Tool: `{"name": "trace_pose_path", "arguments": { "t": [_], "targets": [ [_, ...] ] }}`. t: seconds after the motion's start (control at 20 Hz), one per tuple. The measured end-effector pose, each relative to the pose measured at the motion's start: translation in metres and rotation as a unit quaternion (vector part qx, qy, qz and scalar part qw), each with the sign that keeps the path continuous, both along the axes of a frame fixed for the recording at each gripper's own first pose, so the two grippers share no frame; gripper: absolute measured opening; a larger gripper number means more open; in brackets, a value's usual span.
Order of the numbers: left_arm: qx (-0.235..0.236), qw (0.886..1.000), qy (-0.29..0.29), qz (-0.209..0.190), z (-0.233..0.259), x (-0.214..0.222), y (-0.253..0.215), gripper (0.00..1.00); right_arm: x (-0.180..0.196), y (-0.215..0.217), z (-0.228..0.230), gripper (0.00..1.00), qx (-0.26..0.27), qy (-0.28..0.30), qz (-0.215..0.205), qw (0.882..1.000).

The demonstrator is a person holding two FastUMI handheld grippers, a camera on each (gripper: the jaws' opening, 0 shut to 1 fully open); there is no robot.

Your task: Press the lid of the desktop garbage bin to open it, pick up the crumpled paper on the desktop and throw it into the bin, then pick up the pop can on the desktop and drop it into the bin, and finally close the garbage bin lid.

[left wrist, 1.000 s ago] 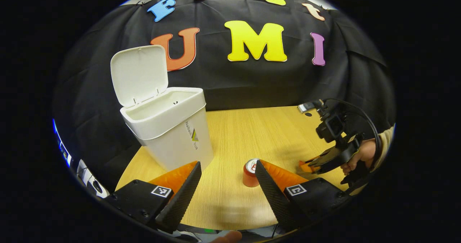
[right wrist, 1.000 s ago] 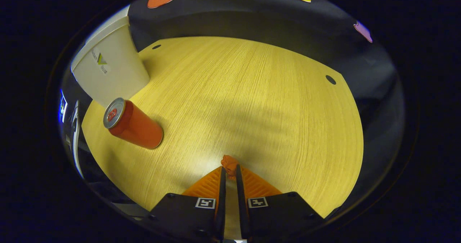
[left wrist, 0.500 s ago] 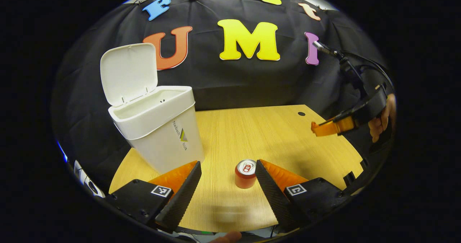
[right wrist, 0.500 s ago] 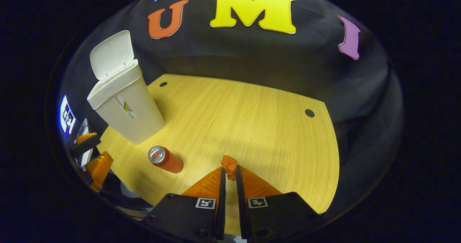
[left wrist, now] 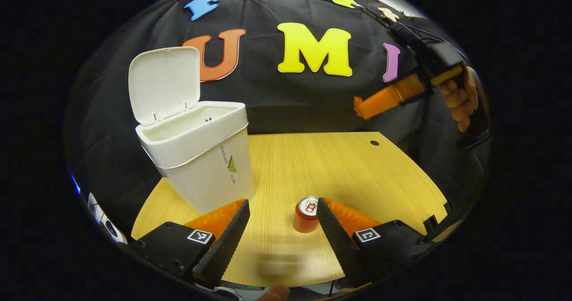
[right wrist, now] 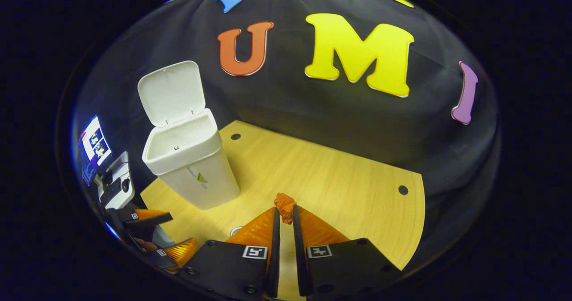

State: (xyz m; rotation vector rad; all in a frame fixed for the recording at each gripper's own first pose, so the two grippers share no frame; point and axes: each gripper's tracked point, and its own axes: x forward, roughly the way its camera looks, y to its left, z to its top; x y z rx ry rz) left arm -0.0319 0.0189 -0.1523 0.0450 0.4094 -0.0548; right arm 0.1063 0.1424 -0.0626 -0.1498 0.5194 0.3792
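Bin [left wrist: 196, 158] sits at about 9 o'clock on the table [left wrist: 313, 167] in the left gripper view, lid [left wrist: 164, 83] flipped up, and what shows of the inside looks bare. Right gripper [right wrist: 285, 211] is clenched on the crumpled paper [right wrist: 284, 202], up in the air. Left gripper [left wrist: 282, 214] has its jaws spread wide, and the pop can [left wrist: 306, 214] stands upright just at its 1 o'clock finger [left wrist: 333, 229].
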Motion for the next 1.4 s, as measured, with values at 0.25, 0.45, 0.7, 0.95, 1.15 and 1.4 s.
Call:
{"name": "trace_pose_path", "arguments": {
  "t": [0.25, 0.45, 0.7, 0.95, 1.15, 1.4],
  "targets": [
    [-0.011, 1.000, -0.002, 0.019, 0.000, -0.007, 0.029, 0.99, 0.022, 0.093, 0.046, 0.18, 0.014, -0.053, 0.068, 0.996],
    [-0.018, 0.999, -0.002, 0.031, -0.002, -0.013, 0.049, 0.99, 0.022, 0.167, 0.053, 0.16, 0.028, -0.055, 0.116, 0.991],
    [-0.014, 0.999, -0.005, 0.046, -0.005, -0.014, 0.072, 0.99, 0.022, 0.242, 0.029, 0.18, 0.030, -0.023, 0.159, 0.987],
    [-0.017, 0.999, -0.003, 0.045, -0.012, -0.015, 0.081, 1.00, 0.027, 0.287, -0.006, 0.18, 0.016, 0.013, 0.176, 0.984],
    [-0.012, 0.999, -0.003, 0.044, -0.018, -0.012, 0.087, 0.99, 0.031, 0.305, -0.033, 0.22, 0.004, 0.037, 0.180, 0.983],
    [-0.015, 0.999, -0.001, 0.035, -0.027, -0.012, 0.089, 0.99, 0.031, 0.308, -0.046, 0.27, -0.002, 0.047, 0.180, 0.983]
  ]
}}
